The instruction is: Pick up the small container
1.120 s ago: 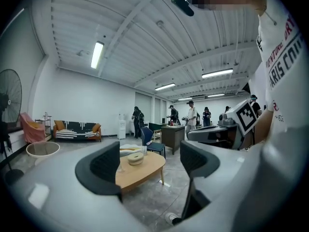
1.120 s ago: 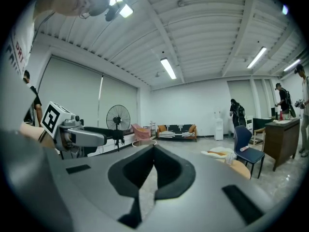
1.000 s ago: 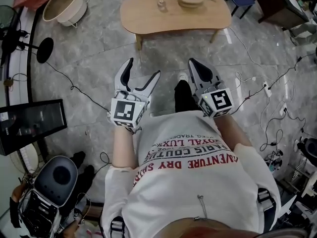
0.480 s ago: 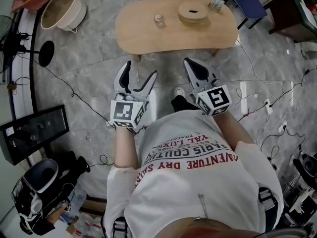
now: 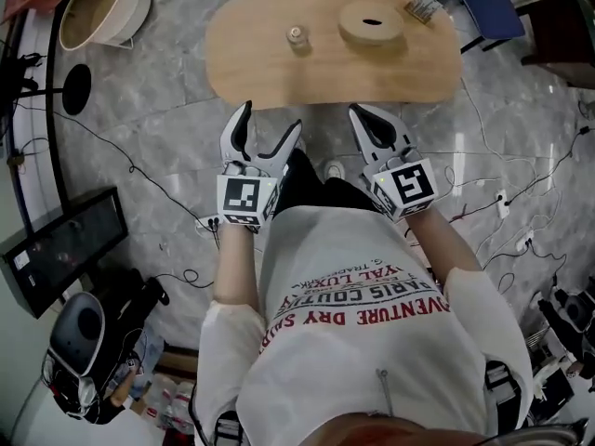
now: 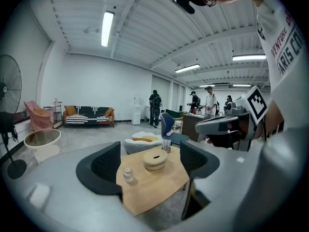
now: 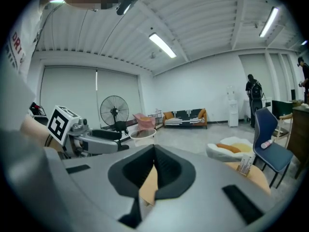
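Small container (image 5: pixel 297 35) on table (image 5: pixel 251 68), well ahead of open left claw (image 5: pixel 270 124); right claw (image 5: pixel 370 121) closed.

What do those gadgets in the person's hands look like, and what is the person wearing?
The left gripper and right gripper are alike: each is a pale grey plastic shell with two curved fingers lined with black pads. Behind the fingers, each carries a white cube printed with black square markers. The person wears a white short-sleeved T-shirt with red and dark lettering.
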Available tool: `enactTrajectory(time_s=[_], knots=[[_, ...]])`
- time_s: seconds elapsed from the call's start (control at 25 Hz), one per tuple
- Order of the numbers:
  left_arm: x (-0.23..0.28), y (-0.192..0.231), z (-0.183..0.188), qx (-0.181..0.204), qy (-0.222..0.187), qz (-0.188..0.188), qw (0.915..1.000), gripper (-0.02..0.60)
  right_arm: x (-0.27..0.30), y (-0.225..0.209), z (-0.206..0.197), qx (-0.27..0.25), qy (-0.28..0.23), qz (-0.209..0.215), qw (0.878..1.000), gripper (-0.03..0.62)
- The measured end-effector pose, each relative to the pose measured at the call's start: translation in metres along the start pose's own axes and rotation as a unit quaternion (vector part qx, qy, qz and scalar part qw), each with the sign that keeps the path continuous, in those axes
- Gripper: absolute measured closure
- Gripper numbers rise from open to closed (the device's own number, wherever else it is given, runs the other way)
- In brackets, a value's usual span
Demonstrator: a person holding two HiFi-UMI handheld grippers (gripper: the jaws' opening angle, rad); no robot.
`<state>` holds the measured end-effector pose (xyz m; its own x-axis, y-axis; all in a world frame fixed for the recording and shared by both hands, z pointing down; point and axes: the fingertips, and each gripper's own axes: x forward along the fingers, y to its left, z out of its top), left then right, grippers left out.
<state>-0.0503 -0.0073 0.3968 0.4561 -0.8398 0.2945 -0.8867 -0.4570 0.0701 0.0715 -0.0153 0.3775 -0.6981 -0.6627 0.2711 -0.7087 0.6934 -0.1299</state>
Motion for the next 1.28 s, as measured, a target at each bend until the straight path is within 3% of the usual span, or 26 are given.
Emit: enactTrajectory(time_s=[0.2, 0.36, 0.68, 1.0, 1.28], knots=[[0.067, 0.035, -0.033, 0.013, 0.000, -0.023, 0.9997, 0.200, 0.054, -0.032, -0.019, -0.005, 0.015, -0.014, 1.000, 0.599], [0.123, 0.064, -0.074, 0.011, 0.024, -0.044, 0.9987, 0.180, 0.101, -0.060, -0.040, 0.012, 0.029, -0.034, 0.999, 0.599], [0.228, 0.123, -0.177, -0.006, 0.074, -0.063, 0.9953, 0.138, 0.200, -0.116, -0.109, 0.057, 0.044, -0.071, 0.995, 0.599], [0.306, 0.130, -0.274, -0.011, 0.125, -0.084, 0.9885, 0.127, 0.251, -0.156, -0.181, 0.087, 0.067, -0.091, 0.990, 0.599], [0.357, 0.135, -0.304, -0.019, 0.109, -0.069, 0.9915, 0.118, 0.273, -0.189, -0.224, 0.096, 0.078, -0.114, 0.986, 0.599]])
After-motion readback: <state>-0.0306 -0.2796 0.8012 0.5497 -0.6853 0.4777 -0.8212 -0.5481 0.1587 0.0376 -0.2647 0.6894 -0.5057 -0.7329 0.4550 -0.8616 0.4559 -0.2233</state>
